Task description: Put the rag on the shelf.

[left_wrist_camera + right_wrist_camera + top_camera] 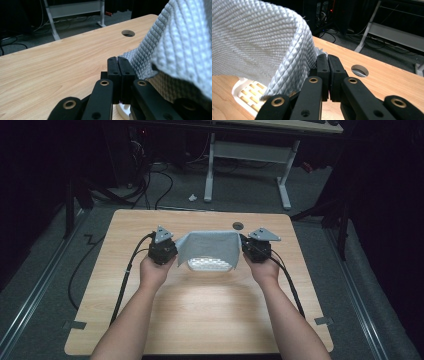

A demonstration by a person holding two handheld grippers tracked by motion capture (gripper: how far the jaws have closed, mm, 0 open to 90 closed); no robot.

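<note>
A grey-white waffle-weave cloth (210,246) hangs spread between my two grippers, a little above the wooden table (200,310). My left gripper (175,249) is shut on the cloth's left corner and my right gripper (244,248) on its right corner. Under the cloth's lower edge lies a white slotted plastic tray (210,265), partly covered. In the left gripper view the jaws (117,58) press together, with the cloth (180,45) draping off to the right. In the right gripper view the jaws (328,58) are closed against the cloth (257,37), and the tray (249,92) shows below.
A round cable hole (238,225) sits near the table's far edge, just behind the cloth. Beyond the table stands a desk frame with white legs (210,170), with cables and a paper scrap (192,197) on the floor. Black cables trail from both grippers across the table.
</note>
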